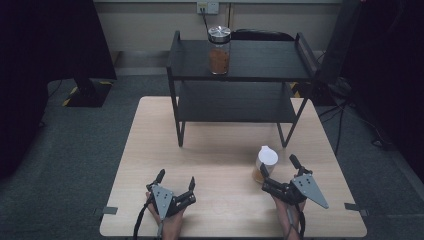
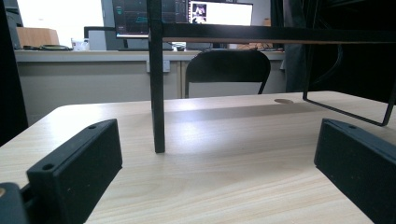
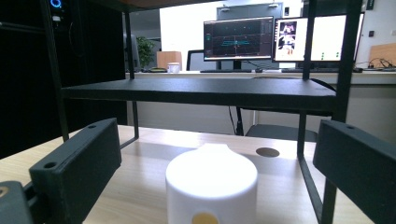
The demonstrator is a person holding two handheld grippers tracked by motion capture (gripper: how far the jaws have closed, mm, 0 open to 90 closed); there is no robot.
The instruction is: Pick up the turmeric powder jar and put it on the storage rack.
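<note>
Tabletop (image 1: 220, 165), hand-held grippers low, agape.

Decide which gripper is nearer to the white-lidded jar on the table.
Right. The right gripper is open, its jaws either side of the white-lidded jar, not yet closed. The left gripper sits open well to the jar's left near the table's front edge.

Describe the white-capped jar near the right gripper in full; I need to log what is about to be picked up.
The white-capped jar stands upright on the light wooden table, in front of the black shelf's right legs. Its clear body holds an orange-brown fill low down; the matte white cap is rounded, with a small raised top. The right gripper is open, with the jar between its jaws; I cannot tell if they touch it.
</note>
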